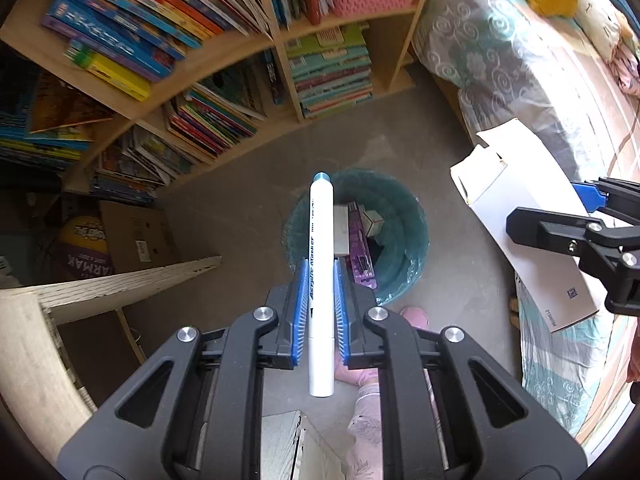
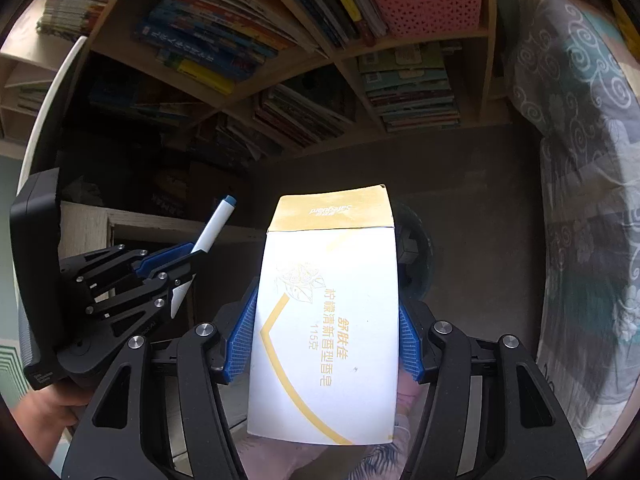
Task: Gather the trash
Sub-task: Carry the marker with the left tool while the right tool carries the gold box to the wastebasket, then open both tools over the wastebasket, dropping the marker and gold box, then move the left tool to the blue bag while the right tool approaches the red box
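Blue pads of the left gripper [image 1: 319, 280] are clenched on a white marker [image 1: 320, 276], its capped end over the near rim of the green bin [image 1: 404, 216]. The right gripper [image 2: 326, 332] clasps a white soap box [image 2: 328, 320] by its side edges. Bare floor [image 1: 240, 208] surrounds the bin, between bookshelf [image 1: 256, 46] and bed [image 1: 500, 72].

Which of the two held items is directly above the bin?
The white marker in the left tongs points into the bin; the white box hangs beside it.
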### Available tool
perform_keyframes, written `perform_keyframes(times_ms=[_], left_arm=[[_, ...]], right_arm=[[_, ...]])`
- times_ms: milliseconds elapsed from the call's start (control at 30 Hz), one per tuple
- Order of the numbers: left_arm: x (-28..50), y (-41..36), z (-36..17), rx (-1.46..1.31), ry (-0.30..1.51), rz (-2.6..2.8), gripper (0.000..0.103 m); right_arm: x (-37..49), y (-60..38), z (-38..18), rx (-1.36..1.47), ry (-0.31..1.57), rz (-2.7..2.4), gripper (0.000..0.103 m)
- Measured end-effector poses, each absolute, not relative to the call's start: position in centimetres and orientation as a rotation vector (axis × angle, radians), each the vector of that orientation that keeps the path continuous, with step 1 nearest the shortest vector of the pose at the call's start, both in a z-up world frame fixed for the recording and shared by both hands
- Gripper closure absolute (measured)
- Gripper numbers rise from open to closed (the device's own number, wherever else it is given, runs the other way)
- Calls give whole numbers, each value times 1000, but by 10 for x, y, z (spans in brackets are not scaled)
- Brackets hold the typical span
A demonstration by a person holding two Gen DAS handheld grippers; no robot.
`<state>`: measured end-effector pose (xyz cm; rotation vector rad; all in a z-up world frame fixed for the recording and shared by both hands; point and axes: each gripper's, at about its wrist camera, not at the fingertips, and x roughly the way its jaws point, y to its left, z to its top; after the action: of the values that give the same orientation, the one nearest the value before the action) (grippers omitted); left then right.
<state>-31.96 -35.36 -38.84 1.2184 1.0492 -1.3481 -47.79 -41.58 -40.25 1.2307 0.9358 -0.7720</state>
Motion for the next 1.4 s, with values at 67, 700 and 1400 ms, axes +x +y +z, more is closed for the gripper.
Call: perform_keyframes(times_ms=[67, 700, 1400], left_arm=[[-320, -354, -401, 1238, 1056, -1347, 92], [-324, -352, -433, 1291, 1090, -1316, 49], [-242, -272, -195, 820, 1033, -1058, 32]], right_arm=[[-478, -418, -416, 1263, 931, -772, 43], [-500, -437, -432, 1367, 901, -812, 25], [-396, -447, -202, 839, 891, -388, 16]])
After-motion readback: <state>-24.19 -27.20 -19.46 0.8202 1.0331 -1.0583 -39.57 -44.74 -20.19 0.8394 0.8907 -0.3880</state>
